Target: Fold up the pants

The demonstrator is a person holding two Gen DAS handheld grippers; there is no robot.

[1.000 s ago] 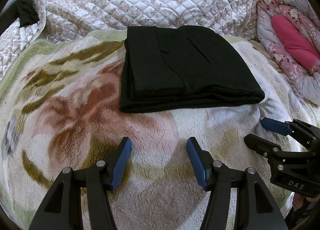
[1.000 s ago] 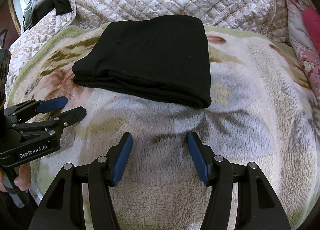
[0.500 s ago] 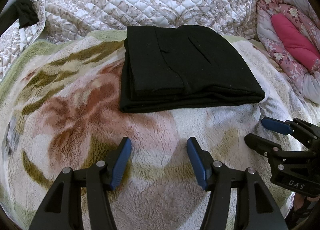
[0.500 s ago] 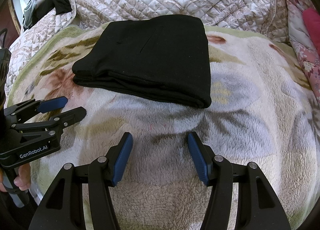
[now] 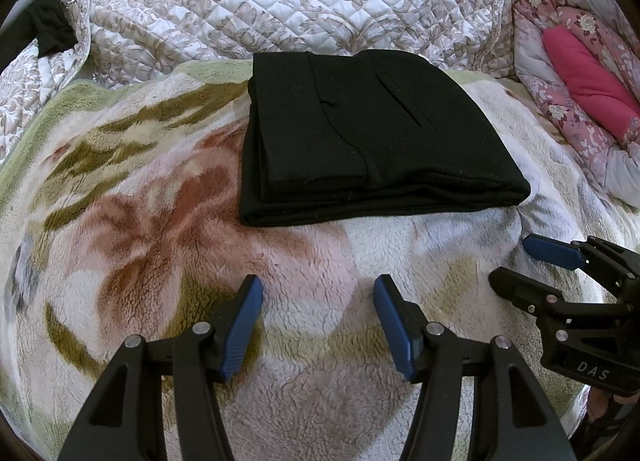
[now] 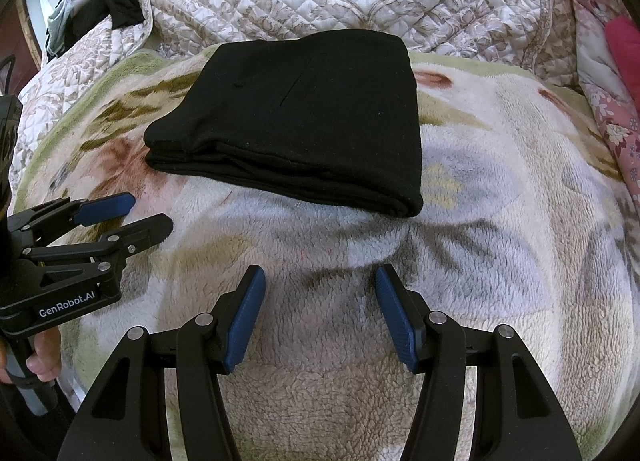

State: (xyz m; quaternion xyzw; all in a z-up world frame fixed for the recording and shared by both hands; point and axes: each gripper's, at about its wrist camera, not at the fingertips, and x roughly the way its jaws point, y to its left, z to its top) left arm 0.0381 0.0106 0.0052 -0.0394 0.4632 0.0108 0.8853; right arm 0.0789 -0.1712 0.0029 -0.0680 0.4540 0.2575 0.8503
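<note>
Folded black pants (image 5: 372,133) are lying at upper centre on the fleece blanket (image 5: 120,221); I am holding my left gripper (image 5: 318,325) and right gripper (image 6: 320,317) open and empty below them.

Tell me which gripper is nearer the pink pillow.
Right. The right gripper sits on the pillow's side of the black pants, below it; the left gripper is farther across the blanket, away from the pillow.

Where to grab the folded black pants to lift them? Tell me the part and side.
Probably the near edge of the black pants, taken from the near side: the stacked layers end there as a thick lip facing both open grippers, left and right.
</note>
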